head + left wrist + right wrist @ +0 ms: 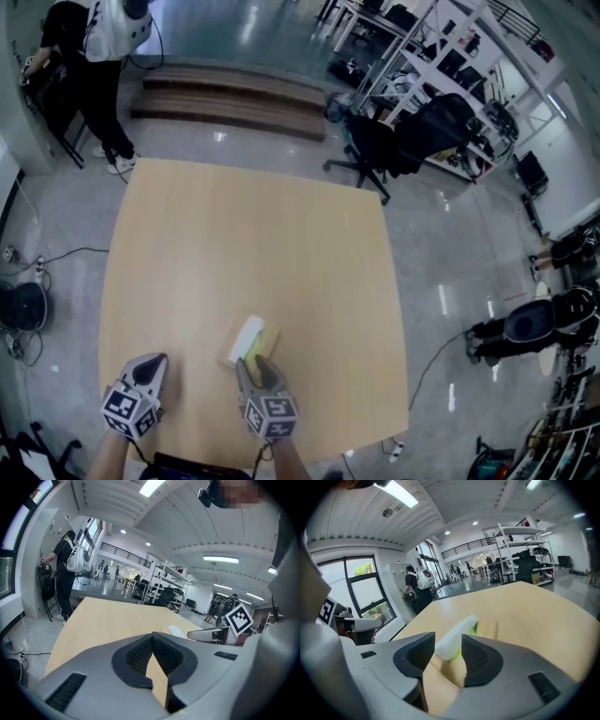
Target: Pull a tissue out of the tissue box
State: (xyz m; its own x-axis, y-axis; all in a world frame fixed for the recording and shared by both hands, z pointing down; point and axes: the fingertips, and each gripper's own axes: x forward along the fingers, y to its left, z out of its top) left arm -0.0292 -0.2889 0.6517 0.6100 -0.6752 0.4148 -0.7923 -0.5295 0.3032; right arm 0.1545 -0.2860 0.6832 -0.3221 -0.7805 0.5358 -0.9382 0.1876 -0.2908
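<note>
A broad, square surface of pale wood (244, 234) fills most of the head view, standing on a glossy grey floor (450, 244). A person in dark clothes with a white backpack (98, 56) stands beyond its far left corner, and a black office chair (370, 150) sits off its far right corner. Two grey tools with marker cubes are held over the near edge. The left tool (152, 637) hovers above bare wood at the near left, well apart from the box, its ribbed pads pressed together at the tips with nothing between them. The right tool (449, 639) is tilted downward just at the near side of a small tan cardboard tissue box (271, 337) that lies on the surface toward the near edge, a little right of the left tool. Its jaws are spread (a clear gap shows on either side). Between them rises the white tissue (457, 634) sticking up out of the box's top, with a patch of bright green showing at its base; the pads do not press on it.
</note>
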